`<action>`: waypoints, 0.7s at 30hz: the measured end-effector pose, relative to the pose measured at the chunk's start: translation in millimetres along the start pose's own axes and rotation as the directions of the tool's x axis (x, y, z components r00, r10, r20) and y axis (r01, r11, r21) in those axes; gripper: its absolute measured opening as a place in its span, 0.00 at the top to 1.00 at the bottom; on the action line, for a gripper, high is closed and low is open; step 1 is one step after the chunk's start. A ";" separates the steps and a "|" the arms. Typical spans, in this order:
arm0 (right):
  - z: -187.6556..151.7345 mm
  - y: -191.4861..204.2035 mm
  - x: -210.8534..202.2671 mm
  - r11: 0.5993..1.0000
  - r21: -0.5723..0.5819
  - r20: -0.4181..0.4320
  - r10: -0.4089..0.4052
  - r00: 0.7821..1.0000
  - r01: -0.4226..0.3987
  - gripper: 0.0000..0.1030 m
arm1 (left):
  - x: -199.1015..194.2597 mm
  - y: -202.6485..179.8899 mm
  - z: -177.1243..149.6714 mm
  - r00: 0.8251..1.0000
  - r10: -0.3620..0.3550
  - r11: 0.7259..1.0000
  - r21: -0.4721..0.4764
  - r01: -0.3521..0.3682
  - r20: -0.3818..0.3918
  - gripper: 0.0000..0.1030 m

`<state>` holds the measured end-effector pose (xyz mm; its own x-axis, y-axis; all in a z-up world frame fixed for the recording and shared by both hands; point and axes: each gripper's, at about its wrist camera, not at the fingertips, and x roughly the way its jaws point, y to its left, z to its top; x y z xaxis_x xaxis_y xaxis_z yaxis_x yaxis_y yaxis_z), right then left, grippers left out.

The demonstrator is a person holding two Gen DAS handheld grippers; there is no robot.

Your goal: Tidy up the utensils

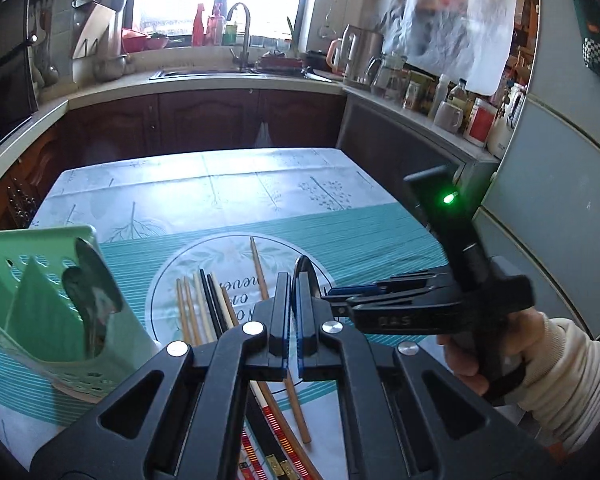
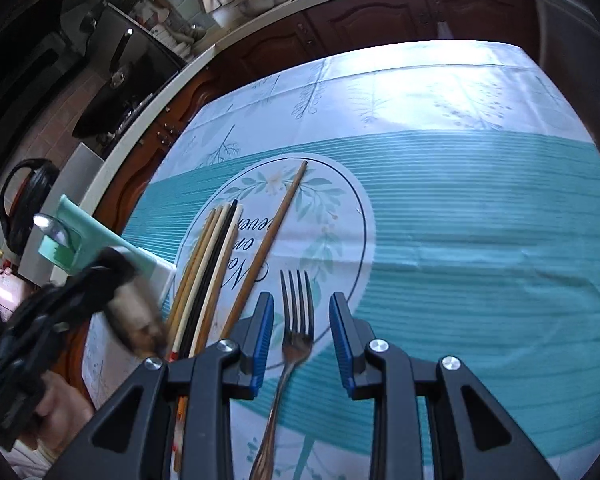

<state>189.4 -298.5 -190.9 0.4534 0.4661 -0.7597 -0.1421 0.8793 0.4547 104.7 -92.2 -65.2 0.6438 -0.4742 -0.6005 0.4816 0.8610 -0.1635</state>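
- The fork is straddled, ungripped, by the parted right hand-held gripper — clamping is judged next
- The left hand-held gripper is clenched, apparently on nothing — near the green holder

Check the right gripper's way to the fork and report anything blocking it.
Nothing visible blocks it. The fork lies flat on the tablecloth, directly between the right gripper's open fingers, untouched. The chopsticks lie apart from it, outside the gripper's own left finger.

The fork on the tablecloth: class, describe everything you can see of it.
The fork looks like tarnished metal, with four dark tines and a slim handle widening toward its end. It lies flat on the teal-striped tablecloth, tines pointing away from the camera, between the right gripper's open jaws, which do not touch it.
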 end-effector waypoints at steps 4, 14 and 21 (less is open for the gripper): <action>3.6 7.0 9.4 0.998 -0.060 -0.018 -0.021 1.000 0.020 0.72 | -13.3 1.3 1.4 1.000 0.001 1.000 -0.005 -0.001 0.015 1.00; 2.3 20.4 14.1 0.988 -0.153 -0.027 -0.035 0.999 0.031 0.84 | -35.2 4.6 6.6 0.999 0.013 1.000 -0.022 -0.012 0.041 1.00; -5.5 38.7 -20.3 0.978 -0.192 0.085 -0.069 0.994 0.084 0.85 | -71.7 3.8 17.7 0.993 0.055 0.998 -0.029 -0.053 0.107 0.99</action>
<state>169.8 -273.4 -160.4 0.5351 0.3948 -0.7469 -0.2698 0.9177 0.2918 70.9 -58.2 -8.9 0.7295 -0.4427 -0.5214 0.4297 0.8897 -0.1542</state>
